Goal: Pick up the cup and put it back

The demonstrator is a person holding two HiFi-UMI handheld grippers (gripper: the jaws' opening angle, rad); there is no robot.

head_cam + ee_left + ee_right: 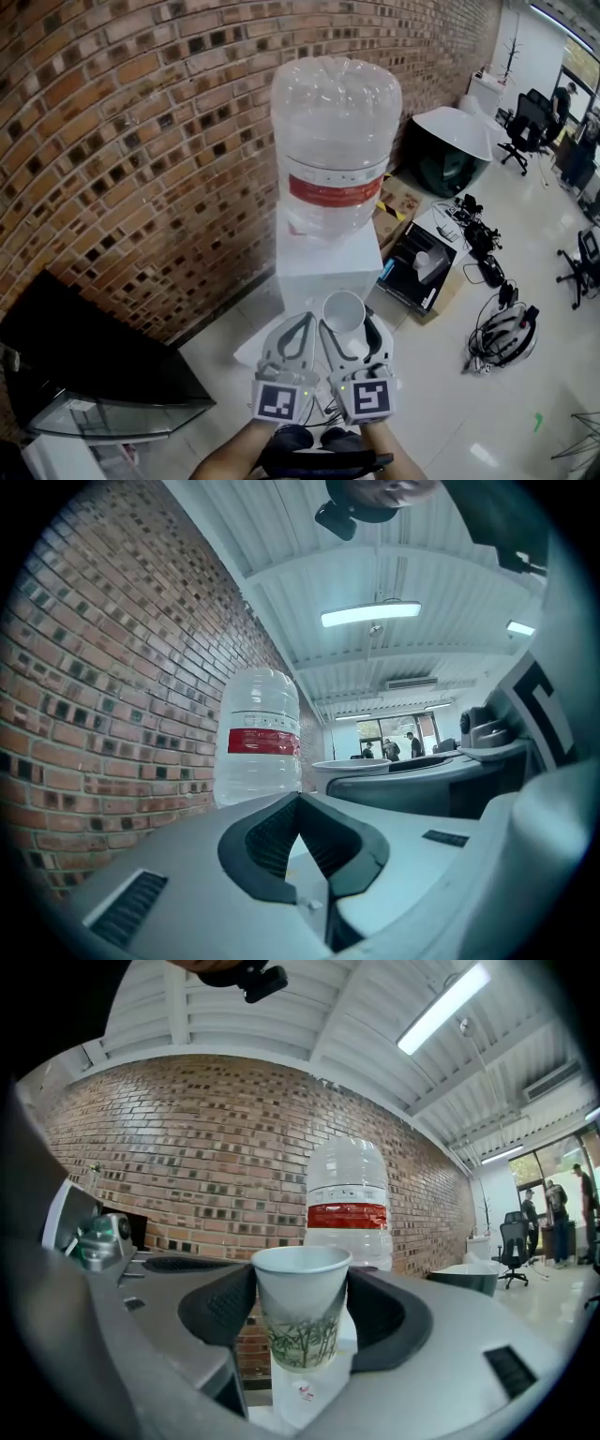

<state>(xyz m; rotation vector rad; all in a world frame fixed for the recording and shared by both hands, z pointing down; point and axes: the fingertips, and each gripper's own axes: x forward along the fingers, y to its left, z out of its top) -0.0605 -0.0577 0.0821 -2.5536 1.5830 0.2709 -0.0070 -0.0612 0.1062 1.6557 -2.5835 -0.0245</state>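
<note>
A white paper cup with a green bamboo print stands upright between the pads of my right gripper, which is shut on it. In the right gripper view the cup fills the gap between the jaws of my right gripper, held in the air in front of the water dispenser. The dispenser's big clear bottle has a red band. My left gripper sits right beside the right one, shut, with nothing in it. In the left gripper view its tips meet and the cup's rim shows at the right.
A brick wall runs behind the dispenser. A low black cabinet stands at the left. Boxes, cables and a helmet lie on the floor at the right. Office chairs stand further back.
</note>
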